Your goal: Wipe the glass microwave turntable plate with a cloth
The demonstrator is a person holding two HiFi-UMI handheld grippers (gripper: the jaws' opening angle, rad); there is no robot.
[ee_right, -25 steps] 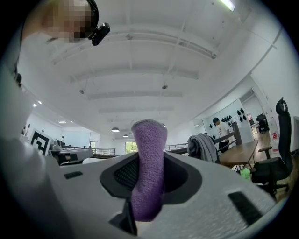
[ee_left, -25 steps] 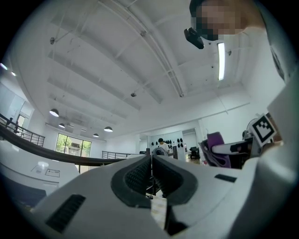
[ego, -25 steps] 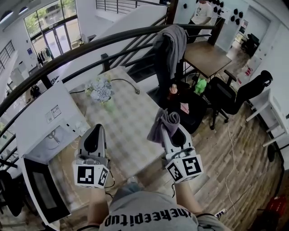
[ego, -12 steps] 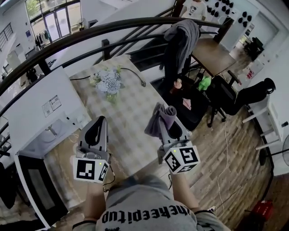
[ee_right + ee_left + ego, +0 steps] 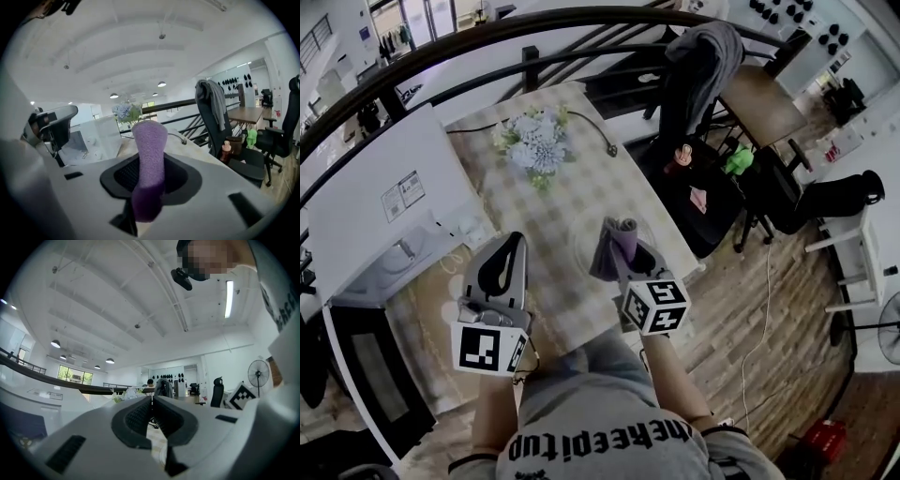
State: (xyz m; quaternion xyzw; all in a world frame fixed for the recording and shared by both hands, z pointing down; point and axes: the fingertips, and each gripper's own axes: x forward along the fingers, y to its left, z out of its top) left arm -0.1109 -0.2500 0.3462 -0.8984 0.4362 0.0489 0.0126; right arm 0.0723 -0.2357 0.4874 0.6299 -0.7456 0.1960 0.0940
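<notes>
My right gripper [image 5: 617, 251] is shut on a folded purple cloth [image 5: 613, 240], which sticks up out of the jaws [image 5: 149, 154]. It hovers over the right part of the checked table [image 5: 553, 202]. A faint round clear outline, apparently the glass turntable plate [image 5: 581, 234], lies on the table just under and left of the cloth. My left gripper [image 5: 512, 242] is held over the table's left side, beside the microwave, its jaws pressed together on nothing [image 5: 152, 399].
A white microwave [image 5: 380, 202] stands at the left with its dark door [image 5: 370, 375] swung open toward me. A vase of flowers [image 5: 534, 145] and a cable [image 5: 602, 133] are at the table's far end. A chair with a jacket [image 5: 703, 66] stands to the right, and a railing runs behind.
The right gripper with the cloth has moved left and inward, from the table's right edge to over the table. The left gripper has barely shifted.
</notes>
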